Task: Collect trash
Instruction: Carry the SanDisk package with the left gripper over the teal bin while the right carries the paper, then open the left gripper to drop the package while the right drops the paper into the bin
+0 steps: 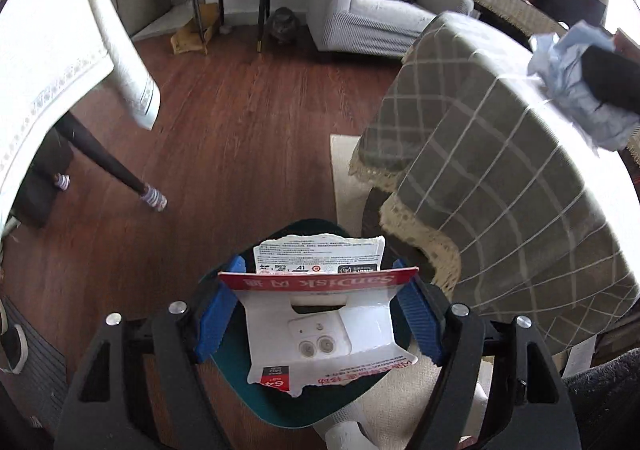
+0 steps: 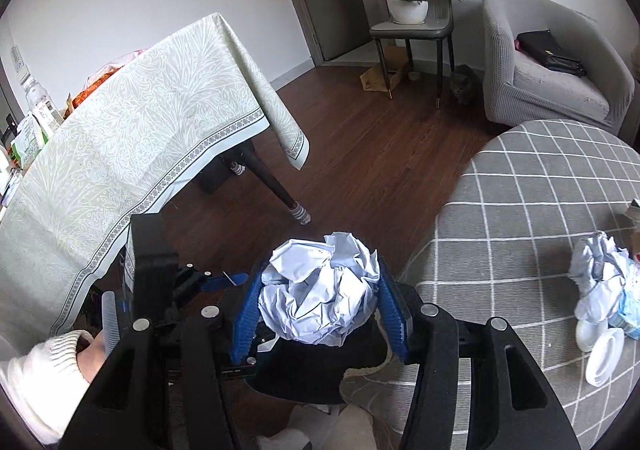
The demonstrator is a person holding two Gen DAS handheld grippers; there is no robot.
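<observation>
My left gripper (image 1: 318,290) is shut on a torn red and white SanDisk card package (image 1: 320,314), held over a dark green bin (image 1: 280,406) on the floor. My right gripper (image 2: 318,294) is shut on a crumpled light blue paper ball (image 2: 318,290), above a dark bin (image 2: 304,374). The paper ball also shows at the right edge of the left wrist view (image 1: 576,89). More crumpled paper (image 2: 600,278) and white plastic lids (image 2: 600,350) lie on the grey checked tablecloth (image 2: 520,209). The left gripper's body shows in the right wrist view (image 2: 152,258).
A table with a pale green patterned cloth (image 2: 140,121) stands at the left, its dark leg (image 2: 276,185) on the wooden floor. A grey armchair (image 2: 552,61), a chair with a potted plant (image 2: 412,9) and a cat (image 2: 464,83) are at the back.
</observation>
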